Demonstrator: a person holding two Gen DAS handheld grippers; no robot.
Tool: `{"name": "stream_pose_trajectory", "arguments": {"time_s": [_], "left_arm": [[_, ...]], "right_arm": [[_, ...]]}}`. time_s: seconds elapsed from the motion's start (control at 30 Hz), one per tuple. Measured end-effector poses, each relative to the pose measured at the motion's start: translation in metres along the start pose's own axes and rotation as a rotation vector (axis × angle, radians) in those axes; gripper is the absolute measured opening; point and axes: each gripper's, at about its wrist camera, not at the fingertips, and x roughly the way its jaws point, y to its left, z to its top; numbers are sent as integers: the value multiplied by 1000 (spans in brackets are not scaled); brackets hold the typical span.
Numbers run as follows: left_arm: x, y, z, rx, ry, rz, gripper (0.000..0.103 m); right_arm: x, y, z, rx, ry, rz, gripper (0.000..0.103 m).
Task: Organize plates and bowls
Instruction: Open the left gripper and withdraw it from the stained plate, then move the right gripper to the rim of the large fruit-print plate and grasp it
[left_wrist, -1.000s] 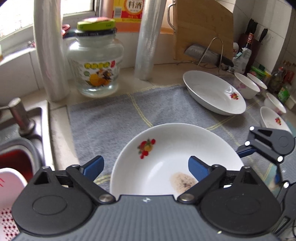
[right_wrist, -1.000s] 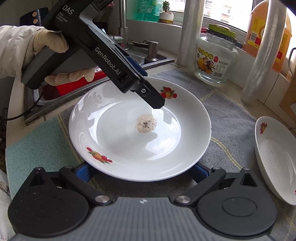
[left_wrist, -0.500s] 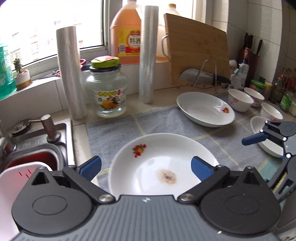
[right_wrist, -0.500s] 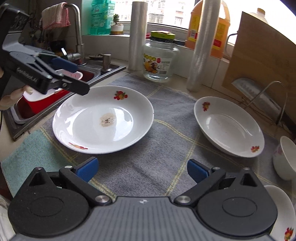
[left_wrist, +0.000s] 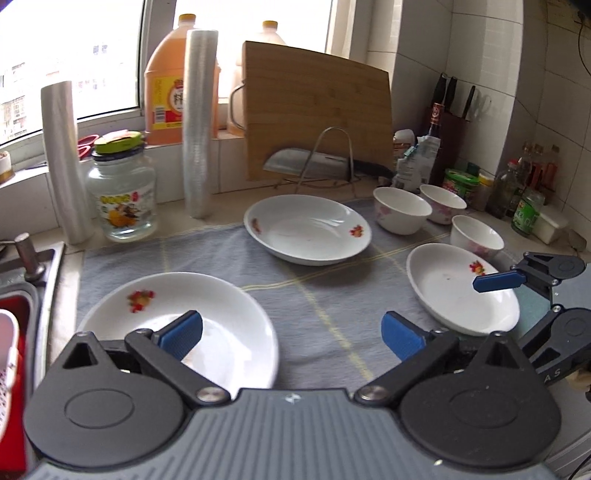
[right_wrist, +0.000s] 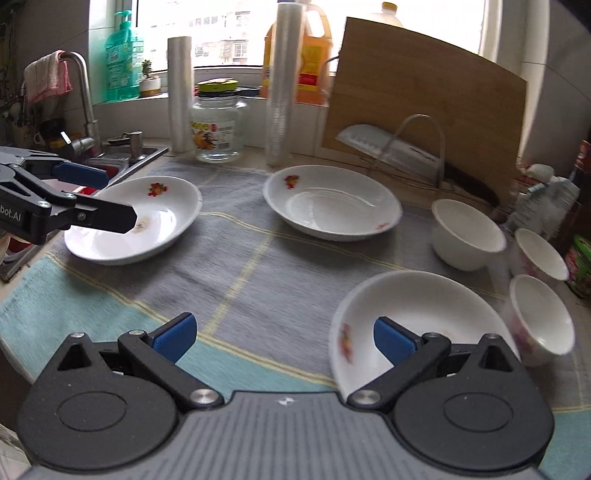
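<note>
ahead of me: grey checked cloth (left_wrist: 229, 258) over the counter | far edge: clear glass jar with green lid (left_wrist: 122, 184) between two upright rolls of clear plastic film (left_wrist: 199, 122) | my right: tall bamboo cutting board (left_wrist: 317, 107) leaning behind wire rack (left_wrist: 332, 155) | my left: steel sink (right_wrist: 122, 158), curved steel tap (right_wrist: 83, 96)

Daylight kitchen, strong backlight, fisheye bending and some motion blur.

I saw the light come from the window (left_wrist: 92, 55) behind the counter, which was overexposed to near white in both views. The plates (right_wrist: 332, 203) gave soft shadows on the grey cloth (left_wrist: 295, 277) and small glare. Straight tile lines curved at the edges. The nearest plate (right_wrist: 413, 325) and bowls (right_wrist: 539, 314) looked smeared.
</note>
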Motion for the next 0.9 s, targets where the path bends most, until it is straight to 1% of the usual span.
{"name": "stream_pose_trajectory", "arguments": {"time_s": [0.1, 0.17, 0.23, 0.37, 0.53, 0.67, 0.77, 0.9], "left_arm": [[8, -23, 1, -39, 3, 12, 102], [12, -38, 0, -54, 3, 14, 102], [17, -55, 0, -56, 5, 32, 102], [29, -89, -1, -42, 26, 38, 102], [48, -134, -5, 0, 95, 49, 102], [60, -159, -11, 21, 147, 65, 102], [67, -172, -16, 53, 176, 59, 102], [80, -183, -24, 97, 233, 41, 102]], "right_arm": [[-10, -27, -10, 11, -6, -13, 103], [-17, -45, -16, 27, -8, -6, 103], [-23, -63, -22, 29, -10, 4, 103], [-32, -99, -32, 11, -16, 24, 103], [-35, -140, -43, 9, -24, 62, 103], [-36, -166, -51, 33, -25, 92, 103], [-35, -178, -55, 55, -21, 95, 103], [-35, -185, -62, 83, -13, 106, 103]]}}
